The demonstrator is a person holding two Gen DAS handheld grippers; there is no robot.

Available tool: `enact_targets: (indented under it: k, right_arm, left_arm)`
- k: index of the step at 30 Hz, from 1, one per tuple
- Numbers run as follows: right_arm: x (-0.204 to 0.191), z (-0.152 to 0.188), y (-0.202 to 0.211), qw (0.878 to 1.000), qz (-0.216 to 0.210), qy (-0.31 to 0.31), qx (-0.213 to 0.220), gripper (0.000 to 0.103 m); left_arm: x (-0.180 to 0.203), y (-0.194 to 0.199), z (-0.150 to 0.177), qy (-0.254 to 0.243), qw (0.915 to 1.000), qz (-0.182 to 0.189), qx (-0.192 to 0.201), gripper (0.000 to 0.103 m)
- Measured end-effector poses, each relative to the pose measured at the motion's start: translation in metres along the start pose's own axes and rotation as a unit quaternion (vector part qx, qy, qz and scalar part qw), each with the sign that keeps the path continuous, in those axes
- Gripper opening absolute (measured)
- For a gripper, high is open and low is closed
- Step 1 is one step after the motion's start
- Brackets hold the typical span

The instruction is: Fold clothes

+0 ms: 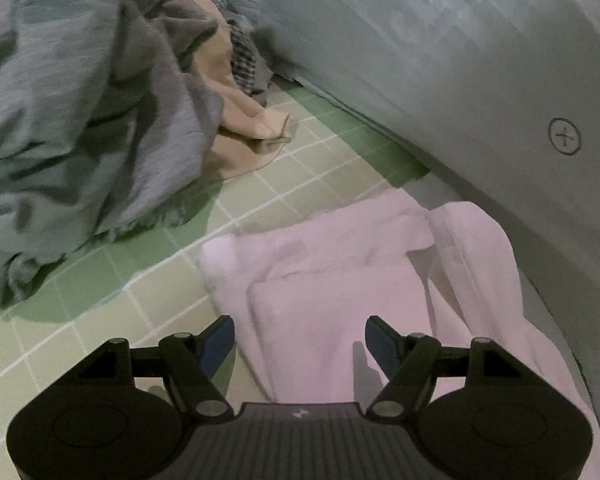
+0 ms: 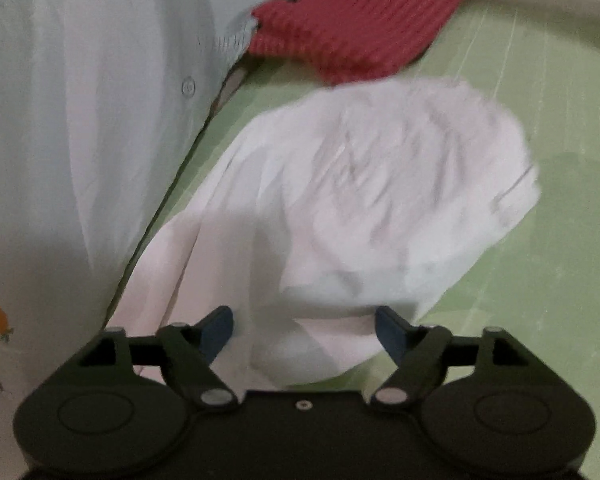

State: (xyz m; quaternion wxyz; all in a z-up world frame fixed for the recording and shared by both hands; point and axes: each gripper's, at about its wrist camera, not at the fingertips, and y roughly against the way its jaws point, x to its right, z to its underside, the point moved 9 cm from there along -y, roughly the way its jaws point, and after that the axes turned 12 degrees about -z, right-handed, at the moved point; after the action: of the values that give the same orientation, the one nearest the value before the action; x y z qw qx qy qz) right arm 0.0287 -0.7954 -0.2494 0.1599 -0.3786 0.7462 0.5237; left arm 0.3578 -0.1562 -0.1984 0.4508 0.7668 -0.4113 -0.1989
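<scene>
Pale pink crumpled cloth garment: lying on the green checked surface, directly ahead of both grippers. Left gripper and right gripper: jaws spread, empty, poised over the garment's near edge. Adjacent: grey-blue heaped fabric, tan cloth, red ribbed textile, pale blue buttoned shirt.

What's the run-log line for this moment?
step: fold clothes | left gripper: open, over pink garment | right gripper: open, over same garment | nothing gripped | surface: green checked cloth
</scene>
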Motion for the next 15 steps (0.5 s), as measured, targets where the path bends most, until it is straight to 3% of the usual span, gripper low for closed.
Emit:
enact_targets:
  k: [2,4,5,6,7,8,9,15]
  right_arm:
    - [-0.003,0.001,-0.010,1.000,0.008,-0.005,-0.005,0.085]
    - [-0.005,0.002,-0.018,1.000,0.017,-0.004,-0.014,0.085]
    - [-0.005,0.002,-0.021,1.000,0.021,0.000,-0.021,0.084]
    - [-0.004,0.003,-0.023,0.999,0.024,0.006,-0.029,0.072]
    - [-0.002,0.003,-0.024,0.999,0.033,0.017,-0.037,0.058]
    - [0.002,0.005,-0.024,0.997,0.053,0.031,-0.048,0.019]
    - [0.007,0.006,-0.025,0.994,0.074,0.046,-0.060,0.016]
    - [0.018,0.008,-0.006,0.993,0.065,0.089,-0.047,0.011]
  left_arm:
    - [0.003,-0.004,-0.003,0.000,1.0000,0.002,-0.002,0.068]
    - [0.005,-0.009,-0.004,-0.001,1.0000,-0.005,-0.006,0.043]
    - [0.004,-0.012,-0.005,-0.001,0.9999,-0.010,-0.008,0.021]
    - [0.004,-0.014,-0.006,0.000,0.9999,-0.006,-0.010,0.014]
    - [0.003,-0.015,-0.007,0.001,0.9999,-0.002,-0.011,0.011]
    - [0.000,-0.013,-0.007,0.003,0.9999,0.002,-0.012,0.008]
    - [-0.004,-0.011,-0.007,0.004,0.9999,0.004,-0.011,0.007]
    - [-0.050,0.022,0.009,0.023,0.9997,-0.008,-0.002,0.006]
